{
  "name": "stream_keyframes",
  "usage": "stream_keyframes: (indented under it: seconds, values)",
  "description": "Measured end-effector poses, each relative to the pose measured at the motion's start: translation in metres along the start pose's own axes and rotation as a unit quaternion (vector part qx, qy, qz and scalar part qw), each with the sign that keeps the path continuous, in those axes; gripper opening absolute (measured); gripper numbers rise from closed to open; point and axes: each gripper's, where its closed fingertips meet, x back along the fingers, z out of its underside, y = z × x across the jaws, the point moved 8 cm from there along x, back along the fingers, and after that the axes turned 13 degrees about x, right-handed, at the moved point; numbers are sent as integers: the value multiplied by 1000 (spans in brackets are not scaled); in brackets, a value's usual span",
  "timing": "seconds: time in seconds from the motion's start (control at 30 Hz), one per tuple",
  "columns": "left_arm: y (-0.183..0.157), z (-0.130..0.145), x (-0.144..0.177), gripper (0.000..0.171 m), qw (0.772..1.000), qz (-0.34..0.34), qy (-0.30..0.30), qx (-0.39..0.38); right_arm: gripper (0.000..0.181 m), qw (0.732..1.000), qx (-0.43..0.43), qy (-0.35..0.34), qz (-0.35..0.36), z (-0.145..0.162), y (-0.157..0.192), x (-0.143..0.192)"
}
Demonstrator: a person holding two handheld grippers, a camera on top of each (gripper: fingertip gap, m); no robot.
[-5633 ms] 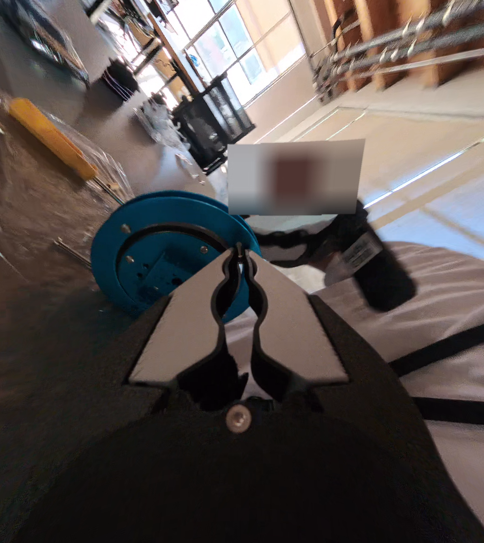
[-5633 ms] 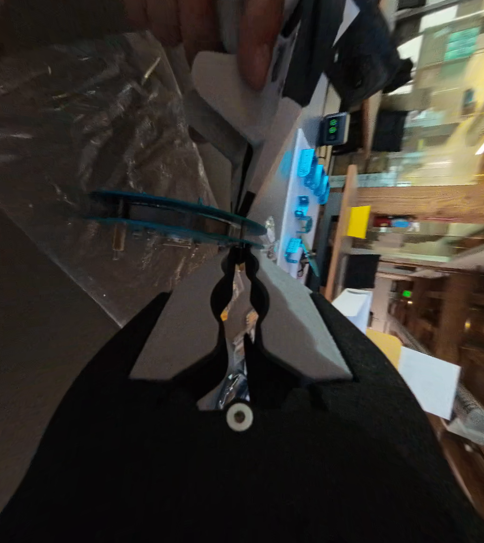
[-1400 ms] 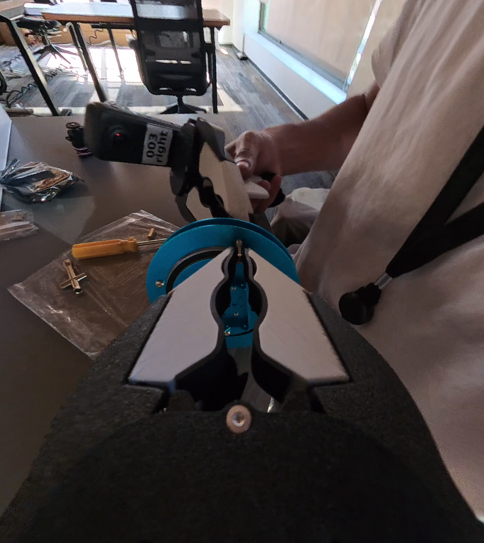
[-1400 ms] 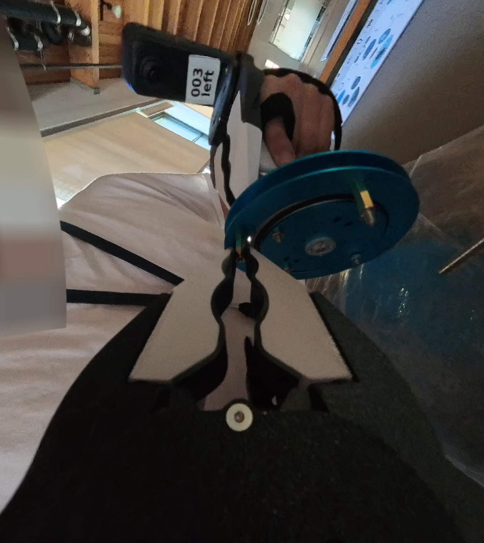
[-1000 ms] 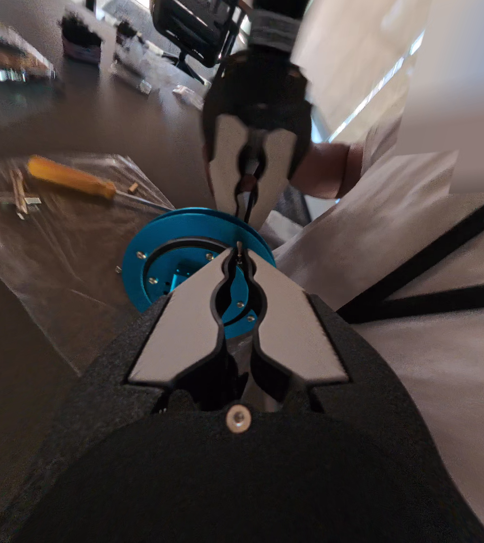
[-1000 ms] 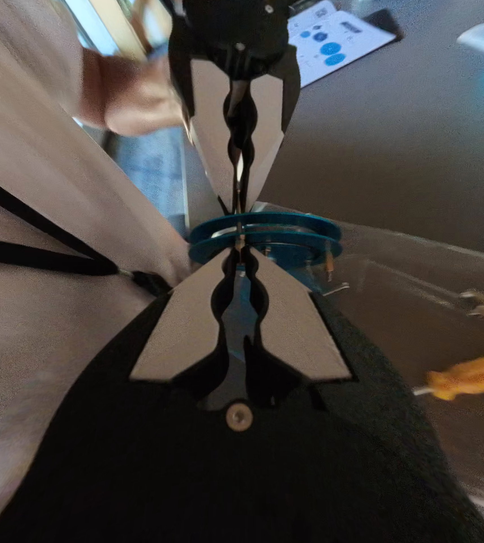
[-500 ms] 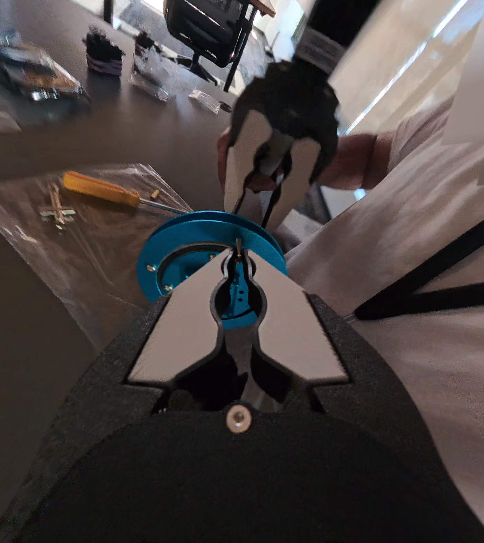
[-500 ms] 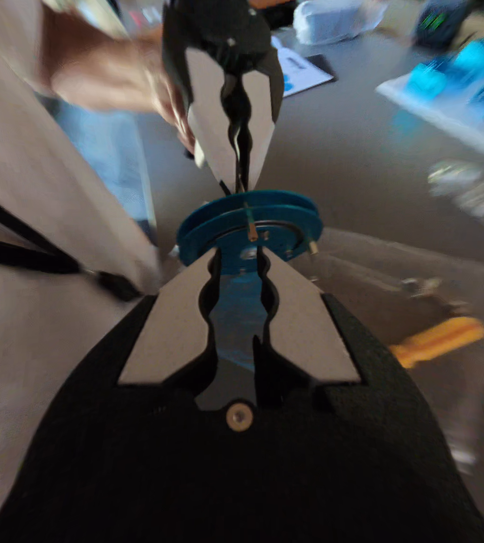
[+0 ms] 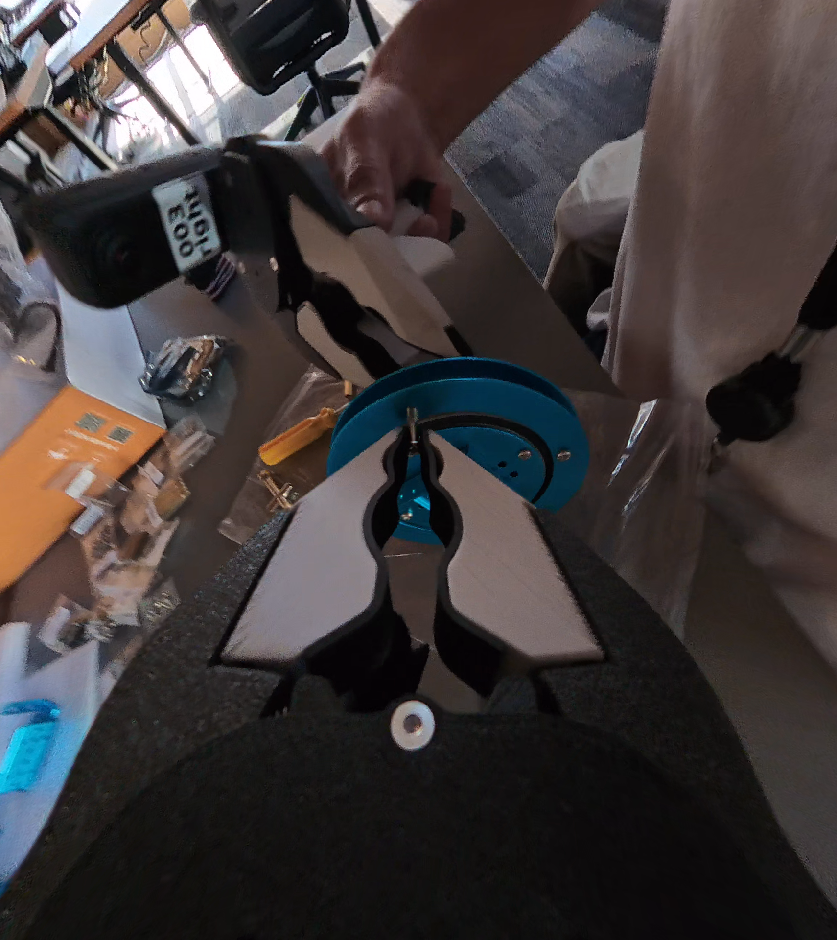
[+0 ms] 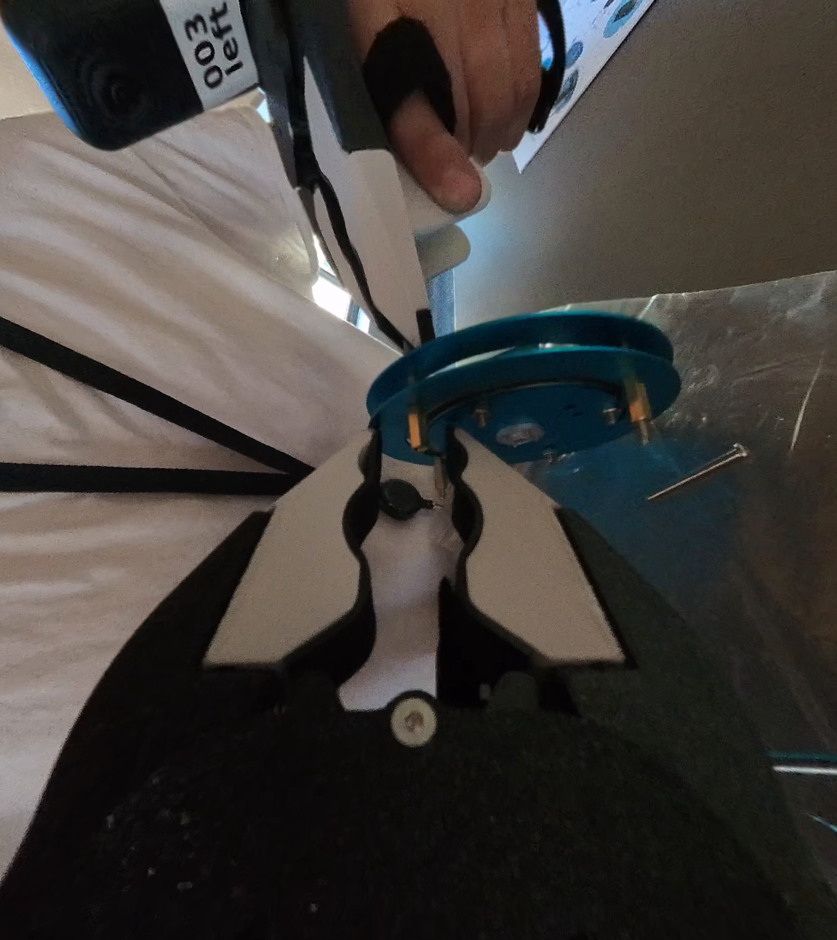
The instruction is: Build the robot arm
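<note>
Looking along the left gripper (image 9: 414, 438), we start at the far left with an orange sheet (image 9: 25, 488) and small clear packets scattered on the dark table (image 9: 192, 325). Next comes the right gripper (image 9: 370, 330), held in a hand (image 9: 386, 152) above the table, with its pale fingers visibly apart. Below it lie a yellow-handled screwdriver (image 9: 294, 438) and a small cross-shaped metal key (image 9: 279, 491) on a clear plastic bag (image 9: 253, 508). At centre, our left jaws are pressed together on a small metal stud at the rim of the blue double-disc wheel (image 9: 498, 402), so the wheel hangs in the air from that pinch, above the bag. To the right there is only the person's light shirt (image 9: 762, 254) with a dark strap.

In the right wrist view, the shirt fills the left side. Then the left gripper (image 10: 414, 330) comes down from above, gripped by a hand (image 10: 457, 101), its tips nipped on the edge of the wheel's upper disc (image 10: 523, 330). The right gripper (image 10: 414, 442) sits just under the lower disc. Its jaws stand parted, with a brass standoff (image 10: 414, 430) in the gap between the tips. We cannot tell whether either tip touches it. A second brass standoff (image 10: 637, 402) sticks out farther right, and beyond it a long thin screw (image 10: 696, 470) lies on the plastic
</note>
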Motion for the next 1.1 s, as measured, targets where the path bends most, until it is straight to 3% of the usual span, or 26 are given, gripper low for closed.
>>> stream_keyframes:
  seconds: [0.07,0.17,0.23,0.3,0.33,0.4,0.47,0.53,0.57,0.6,0.67,0.7,0.77,0.83,0.9,0.93,0.97,1.03,1.1]
  values:
    - [-2,0,-1,4,998,-16,10,-66,7,1000,2,17,-16,-4,1,2]
    - [-3,-2,-3,4,989,-48,39,-137,3,997,58,50,29,-10,0,5]
    - [3,-4,-4,4,996,-39,62,-51,3,981,144,82,101,-14,6,6]
    - [10,-5,-4,4,992,-3,60,114,3,937,260,127,197,-17,13,6]
    - [13,-5,-5,4,978,23,52,199,3,895,336,154,249,-16,19,3]
    - [17,-2,-5,3,928,86,32,362,3,784,473,211,342,-9,29,-5]
    - [22,4,-6,3,853,137,19,504,3,637,585,258,432,-1,35,-15]
    - [23,9,-8,3,786,176,6,592,4,506,655,283,484,7,36,-21]
    - [24,11,-8,3,769,185,0,612,4,476,667,280,500,10,35,-22]
    - [24,12,-9,3,761,189,-3,620,4,480,663,269,508,11,35,-22]
    - [24,10,-9,3,781,181,-4,598,4,550,627,232,501,11,36,-20]
    - [23,9,-8,3,807,167,-3,566,5,598,596,212,492,10,36,-17]
    - [22,5,-5,3,876,125,5,465,28,697,516,180,465,7,31,-7]
    - [18,1,-1,4,939,72,18,337,39,812,403,145,396,6,25,1]
    - [13,-1,1,4,975,36,26,216,51,926,247,95,269,7,19,4]
    - [10,-1,1,4,987,20,24,160,65,962,163,60,210,4,14,6]
    - [8,-1,1,4,993,5,21,115,57,986,89,21,136,3,13,7]
    - [6,1,-1,4,998,-12,19,64,55,1000,-2,-26,2,2,13,6]
    - [6,2,-1,4,999,-20,17,23,44,998,-34,-38,-24,4,7,6]
